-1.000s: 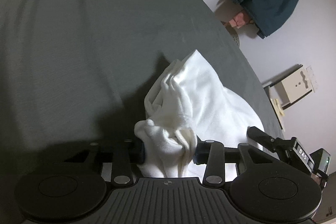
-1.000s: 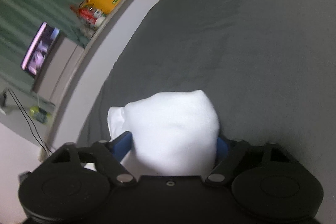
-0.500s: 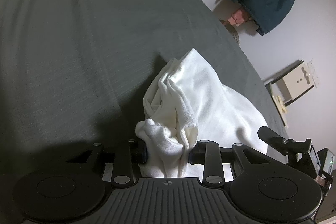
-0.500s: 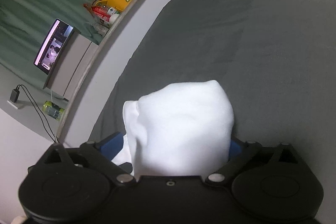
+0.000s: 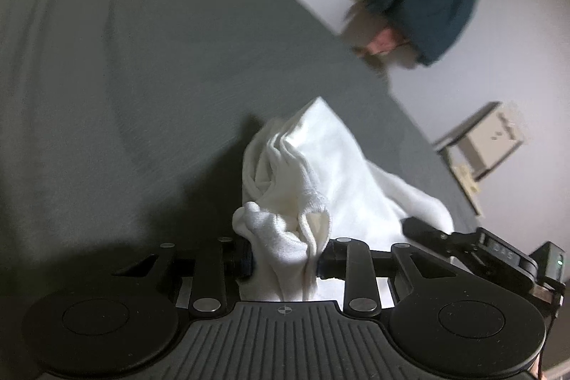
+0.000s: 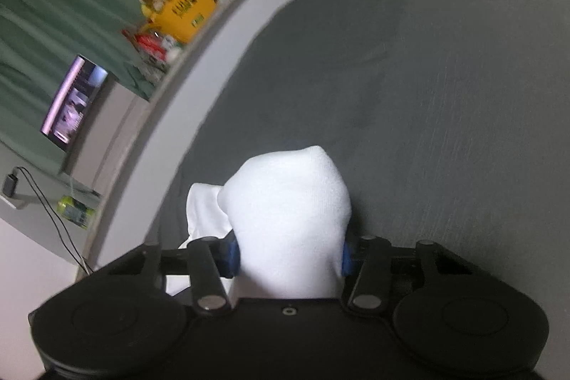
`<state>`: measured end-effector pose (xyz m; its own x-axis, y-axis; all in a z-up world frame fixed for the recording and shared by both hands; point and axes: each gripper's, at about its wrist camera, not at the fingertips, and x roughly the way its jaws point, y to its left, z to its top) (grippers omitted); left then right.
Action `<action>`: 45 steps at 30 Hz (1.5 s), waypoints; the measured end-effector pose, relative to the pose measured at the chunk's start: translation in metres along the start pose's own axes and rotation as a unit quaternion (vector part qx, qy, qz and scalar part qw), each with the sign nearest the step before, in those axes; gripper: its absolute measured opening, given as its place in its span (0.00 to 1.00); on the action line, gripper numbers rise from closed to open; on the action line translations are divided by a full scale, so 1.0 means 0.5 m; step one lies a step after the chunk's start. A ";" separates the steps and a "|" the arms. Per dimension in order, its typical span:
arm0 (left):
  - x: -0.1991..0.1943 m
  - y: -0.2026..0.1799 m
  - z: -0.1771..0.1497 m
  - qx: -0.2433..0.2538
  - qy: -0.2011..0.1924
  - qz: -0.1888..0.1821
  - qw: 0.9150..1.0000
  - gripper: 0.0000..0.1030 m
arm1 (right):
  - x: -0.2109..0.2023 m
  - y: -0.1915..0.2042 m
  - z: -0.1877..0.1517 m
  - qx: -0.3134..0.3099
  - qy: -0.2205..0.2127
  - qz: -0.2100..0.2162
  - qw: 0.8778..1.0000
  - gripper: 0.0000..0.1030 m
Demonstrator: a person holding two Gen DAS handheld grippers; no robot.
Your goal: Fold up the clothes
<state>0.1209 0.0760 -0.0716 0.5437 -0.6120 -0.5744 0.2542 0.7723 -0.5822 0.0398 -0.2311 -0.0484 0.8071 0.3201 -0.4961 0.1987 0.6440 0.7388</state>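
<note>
Both tongs pinch the white garment: left gripper (image 5: 285, 264) has just been closing on a bunched hem, right gripper (image 6: 288, 260) on a smooth fold. Garment (image 5: 331, 173) trails toward 1 o'clock over the grey sheet (image 5: 142, 95). Risk: thick bunching could slip out, spoiling the fold.

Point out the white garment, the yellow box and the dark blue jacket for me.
white garment (image 5: 342, 166), left wrist view, smooth upper fold.
yellow box (image 6: 185, 6), right wrist view, printed side face.
dark blue jacket (image 5: 438, 2), left wrist view, middle of the hanging fabric.
</note>
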 end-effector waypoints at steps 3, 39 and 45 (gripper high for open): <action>-0.006 -0.049 -0.001 0.051 -0.014 -0.027 0.998 0.29 | -0.055 0.002 0.011 -0.012 -0.030 0.002 0.999 0.46; 0.385 -0.535 -0.148 0.127 0.042 -0.102 0.986 0.40 | -0.451 -0.396 0.174 0.082 -0.240 -0.192 0.948 0.81; 0.263 -0.545 -0.126 0.195 -0.076 -0.147 0.967 0.42 | -0.509 -0.361 0.177 0.059 -0.282 -0.143 0.947 0.80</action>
<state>0.0729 -0.2257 -0.0245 0.5055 -0.8055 -0.3093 0.6812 0.5926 -0.4298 -0.1525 -0.4900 -0.0149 0.8725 -0.3000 -0.3857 0.4884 0.5561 0.6724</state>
